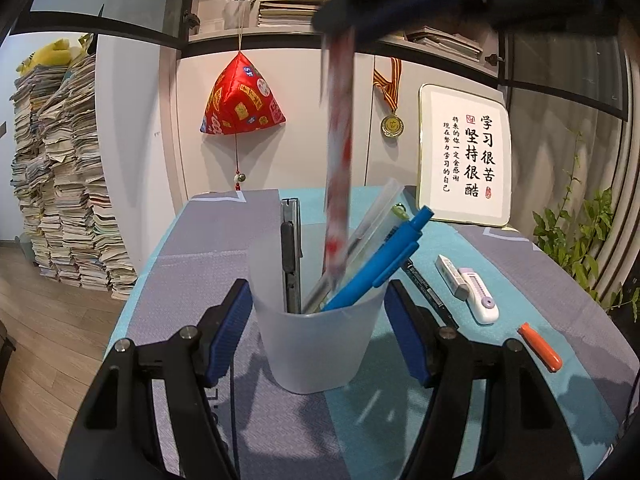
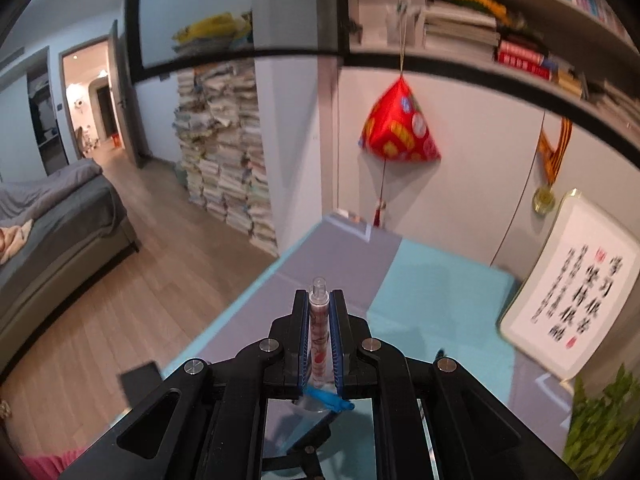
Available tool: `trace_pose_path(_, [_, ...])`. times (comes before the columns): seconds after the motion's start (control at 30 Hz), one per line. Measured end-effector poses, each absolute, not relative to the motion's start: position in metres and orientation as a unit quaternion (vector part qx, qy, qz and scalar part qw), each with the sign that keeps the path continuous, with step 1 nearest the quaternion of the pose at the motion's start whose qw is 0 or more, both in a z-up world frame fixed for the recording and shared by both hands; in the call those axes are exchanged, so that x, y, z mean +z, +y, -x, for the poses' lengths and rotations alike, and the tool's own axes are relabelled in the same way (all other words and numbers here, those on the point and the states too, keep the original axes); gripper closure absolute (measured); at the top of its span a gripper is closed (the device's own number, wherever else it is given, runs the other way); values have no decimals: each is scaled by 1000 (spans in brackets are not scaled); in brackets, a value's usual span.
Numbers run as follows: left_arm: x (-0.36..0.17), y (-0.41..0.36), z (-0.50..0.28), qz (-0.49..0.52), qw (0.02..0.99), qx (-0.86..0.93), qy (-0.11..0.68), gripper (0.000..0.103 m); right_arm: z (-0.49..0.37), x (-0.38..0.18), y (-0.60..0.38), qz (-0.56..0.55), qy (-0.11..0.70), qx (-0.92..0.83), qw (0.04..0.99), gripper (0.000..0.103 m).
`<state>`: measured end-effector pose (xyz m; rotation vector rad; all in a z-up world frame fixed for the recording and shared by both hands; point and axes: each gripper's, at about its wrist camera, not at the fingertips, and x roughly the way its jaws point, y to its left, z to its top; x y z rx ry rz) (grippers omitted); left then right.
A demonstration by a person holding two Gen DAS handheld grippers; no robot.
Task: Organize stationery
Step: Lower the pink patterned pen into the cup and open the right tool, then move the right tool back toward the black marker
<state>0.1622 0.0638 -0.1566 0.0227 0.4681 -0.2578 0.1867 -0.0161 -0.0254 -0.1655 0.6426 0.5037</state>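
A frosted plastic cup [image 1: 316, 344] stands on the tablecloth between the blue pads of my left gripper [image 1: 318, 320], which is shut on its sides. In it stand a grey utility knife [image 1: 290, 248], a blue pen [image 1: 380, 264] and a clear ruler [image 1: 378, 212]. My right gripper [image 1: 340, 28] hangs blurred above the cup, shut on a red-and-white patterned pen [image 1: 338, 168] whose lower end reaches into the cup's mouth. In the right wrist view the same pen [image 2: 319, 320] is clamped upright between the pads of the right gripper [image 2: 319, 300].
To the right of the cup lie a black marker [image 1: 424, 290], a white eraser [image 1: 450, 276], a purple-and-white correction tape [image 1: 480, 300] and an orange pen [image 1: 540, 346]. A framed calligraphy board [image 1: 466, 156] leans at the table's back. A plant [image 1: 576, 240] stands at the right.
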Motion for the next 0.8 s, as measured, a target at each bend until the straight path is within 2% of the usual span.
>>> trace_pose_path(0.43, [-157,64,-162,-11,964,-128,232,35,-197,-54,-32,55,370,244,895,92])
trace_pose_path(0.8, [-159,63,-162,-11,964,-128,234,35,-194,-49,-90,4,372,194,908,92])
